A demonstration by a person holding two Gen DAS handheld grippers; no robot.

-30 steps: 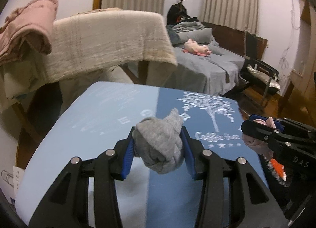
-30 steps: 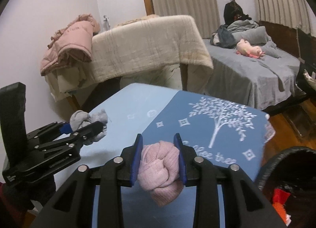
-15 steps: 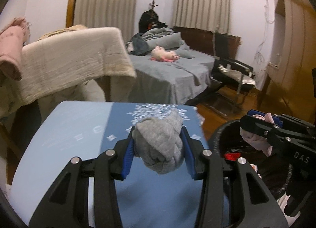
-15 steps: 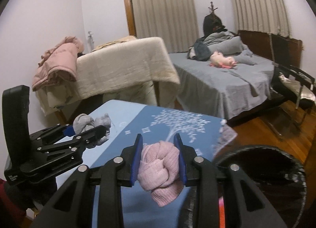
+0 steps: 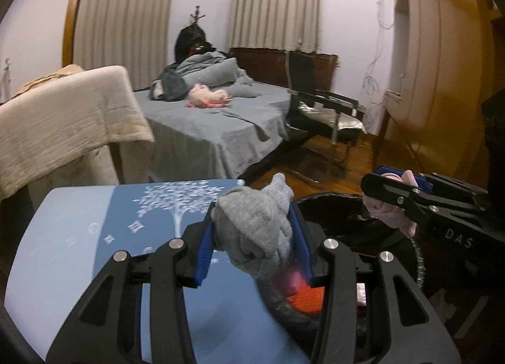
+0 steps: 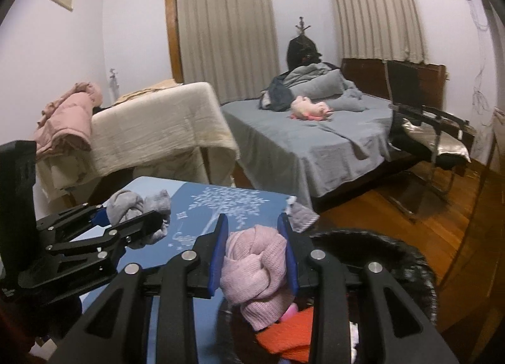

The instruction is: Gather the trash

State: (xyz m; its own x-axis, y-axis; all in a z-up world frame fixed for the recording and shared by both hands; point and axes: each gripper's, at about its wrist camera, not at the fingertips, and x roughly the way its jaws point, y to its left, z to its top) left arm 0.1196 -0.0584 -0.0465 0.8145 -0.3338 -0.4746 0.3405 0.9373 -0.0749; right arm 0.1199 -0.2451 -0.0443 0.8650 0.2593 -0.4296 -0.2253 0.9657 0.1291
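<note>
A: Gripping on both sides: we see the left gripper (image 5: pixel 252 237) clamped on a knotted grey knit sock (image 5: pixel 255 228).
B: We see the right gripper (image 6: pixel 254 253) pinching a ribbed pink sock (image 6: pixel 255 266) above the round black bin (image 6: pixel 407 256).

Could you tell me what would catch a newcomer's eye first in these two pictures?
Most striking are the two knotted sock bundles: a grey bundle pinched in the left gripper and a pink bundle in the right gripper. Both hang at the edge of a blue table, over a black bin with something orange inside. Behind stands a grey bed with a pink plush toy.
</note>
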